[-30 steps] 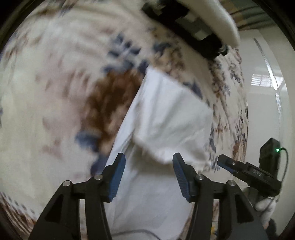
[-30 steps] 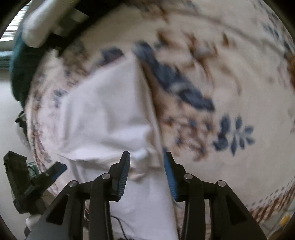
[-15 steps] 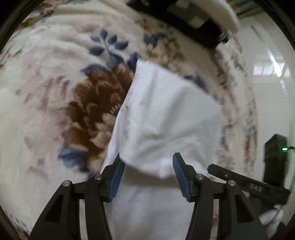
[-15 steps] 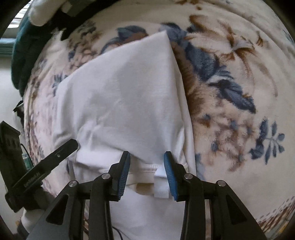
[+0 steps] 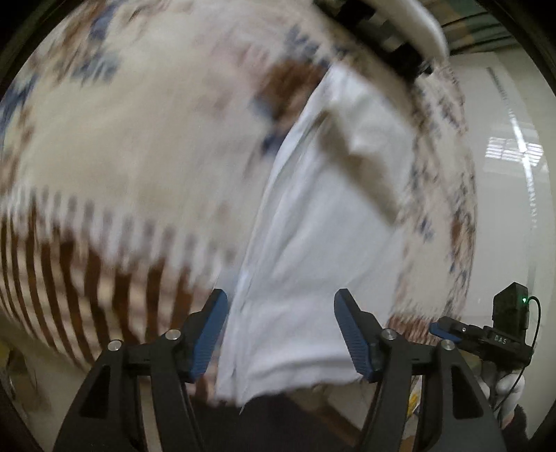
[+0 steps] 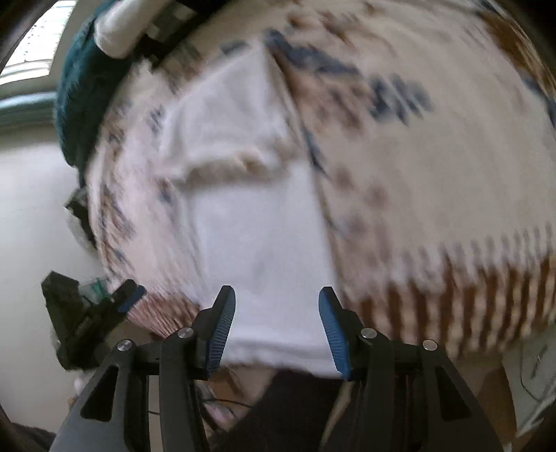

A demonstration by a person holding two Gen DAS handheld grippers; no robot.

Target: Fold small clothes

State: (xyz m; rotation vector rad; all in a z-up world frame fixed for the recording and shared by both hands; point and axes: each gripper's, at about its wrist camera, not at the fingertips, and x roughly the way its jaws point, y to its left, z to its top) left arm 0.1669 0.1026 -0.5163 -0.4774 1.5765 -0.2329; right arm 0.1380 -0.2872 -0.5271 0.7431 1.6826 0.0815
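A white garment [image 5: 312, 243] lies partly folded on a floral blanket [image 5: 139, 156], its near end hanging over the blanket's edge. It also shows in the right wrist view [image 6: 250, 226], with a folded flap across its far part. My left gripper [image 5: 279, 333] is open and empty, above the garment's near end. My right gripper [image 6: 276, 323] is open and empty, also above the near end. Both views are motion-blurred. The right gripper shows at the lower right of the left wrist view [image 5: 486, 339]; the left gripper shows at the lower left of the right wrist view [image 6: 93, 313].
The blanket's brown fringed border [image 6: 451, 295] runs along the near edge. A dark teal cloth [image 6: 80, 97] and a white padded thing [image 6: 118, 31] lie at the far end. Pale floor [image 5: 504, 208] lies beside the blanket.
Both grippers have pulled back toward the near edge, and the right one's jaws have opened wider. The garment's near end and the blanket's fringe have come into view.
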